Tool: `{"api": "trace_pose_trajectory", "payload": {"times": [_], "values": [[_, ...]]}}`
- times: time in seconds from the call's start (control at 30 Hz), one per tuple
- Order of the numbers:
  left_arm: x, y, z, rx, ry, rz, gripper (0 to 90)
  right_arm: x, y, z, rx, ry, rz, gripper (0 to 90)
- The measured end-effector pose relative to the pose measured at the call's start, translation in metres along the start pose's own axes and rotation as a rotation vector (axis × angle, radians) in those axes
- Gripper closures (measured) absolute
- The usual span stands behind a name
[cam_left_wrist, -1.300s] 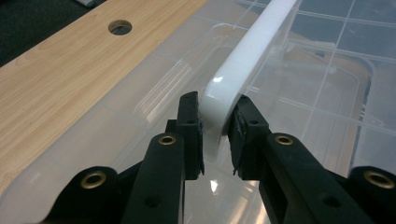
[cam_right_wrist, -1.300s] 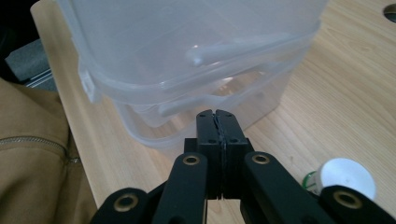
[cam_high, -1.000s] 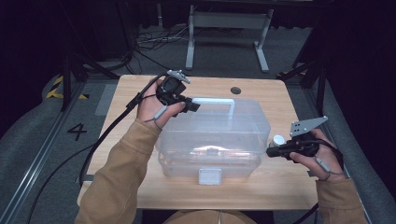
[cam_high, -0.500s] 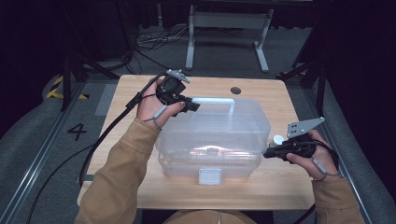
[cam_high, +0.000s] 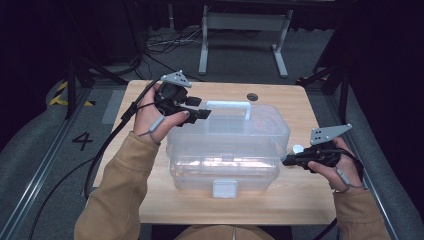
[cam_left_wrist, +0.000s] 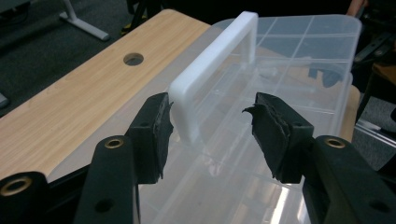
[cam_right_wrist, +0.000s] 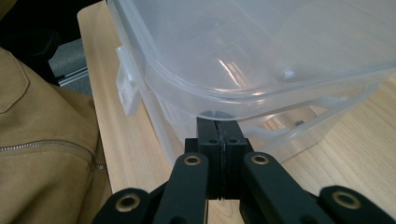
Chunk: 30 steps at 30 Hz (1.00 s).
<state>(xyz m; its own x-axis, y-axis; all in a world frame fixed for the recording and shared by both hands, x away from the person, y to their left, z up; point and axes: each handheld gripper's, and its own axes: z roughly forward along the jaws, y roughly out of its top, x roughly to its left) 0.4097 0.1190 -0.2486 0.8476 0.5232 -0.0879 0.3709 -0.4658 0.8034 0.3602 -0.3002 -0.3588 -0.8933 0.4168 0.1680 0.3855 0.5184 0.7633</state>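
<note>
A clear plastic storage box (cam_high: 227, 145) with a white handle (cam_high: 227, 105) on its lid stands in the middle of the wooden table (cam_high: 145, 95). My left gripper (cam_high: 200, 111) is at the handle's left end. In the left gripper view its jaws have just been opening; the left gripper (cam_left_wrist: 210, 126) now stands open, with the end of the handle (cam_left_wrist: 210, 70) just beyond the gap, close to one pad and not pressed. My right gripper (cam_high: 286, 161) is shut with nothing in it. Its tips (cam_right_wrist: 220, 128) touch the box (cam_right_wrist: 261, 51) just under the lid's rim on the right side.
A white latch (cam_high: 224, 189) sits on the box's near face, and it appears again as the latch (cam_right_wrist: 127, 88) in the right gripper view. A round cable hole (cam_high: 252, 96) lies behind the box. Tan sleeves reach in from the near edge. Dark floor, cables and a metal stand surround the table.
The left gripper's jaws have spread apart at the handle's end, and that hand has lifted slightly. The right gripper stays against the box's side.
</note>
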Motion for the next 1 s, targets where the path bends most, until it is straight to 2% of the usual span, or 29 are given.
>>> {"api": "trace_pose_trajectory", "payload": {"times": [0.13, 0.2, 0.33, 0.37, 0.47, 0.6, 0.7, 0.77, 1.0], "values": [[-0.006, -0.001, -0.015, -0.04, -0.002, -0.003, 50.0, 0.0, 0.002, -0.002, -0.025, -0.015, 0.004, 90.0], [-0.01, -0.002, -0.022, -0.052, -0.018, -0.004, 51.3, 0.0, 0.003, -0.003, -0.043, -0.023, 0.017, 90.0], [-0.017, -0.005, -0.028, -0.046, -0.02, -0.003, 52.7, 0.004, 0.009, -0.007, -0.066, -0.076, 0.047, 90.0], [-0.019, -0.005, -0.029, -0.047, -0.021, 0.0, 52.9, 0.005, 0.011, -0.008, -0.076, -0.092, 0.051, 90.0], [-0.025, -0.008, -0.03, -0.04, -0.031, 0.005, 53.2, 0.006, 0.015, -0.011, -0.112, -0.092, 0.069, 90.0], [-0.032, -0.01, -0.033, -0.046, -0.039, 0.015, 54.4, 0.006, 0.017, -0.012, -0.131, -0.113, 0.084, 90.0], [-0.04, -0.013, -0.034, -0.045, -0.062, 0.024, 55.0, 0.005, 0.019, -0.012, -0.158, -0.124, 0.107, 90.0], [-0.042, -0.015, -0.032, -0.036, -0.064, 0.026, 55.1, 0.004, 0.019, -0.013, -0.173, -0.132, 0.13, 90.0], [-0.046, -0.024, -0.026, -0.017, -0.082, 0.029, 55.4, 0.003, 0.023, -0.013, -0.223, -0.165, 0.156, 90.0]]}}
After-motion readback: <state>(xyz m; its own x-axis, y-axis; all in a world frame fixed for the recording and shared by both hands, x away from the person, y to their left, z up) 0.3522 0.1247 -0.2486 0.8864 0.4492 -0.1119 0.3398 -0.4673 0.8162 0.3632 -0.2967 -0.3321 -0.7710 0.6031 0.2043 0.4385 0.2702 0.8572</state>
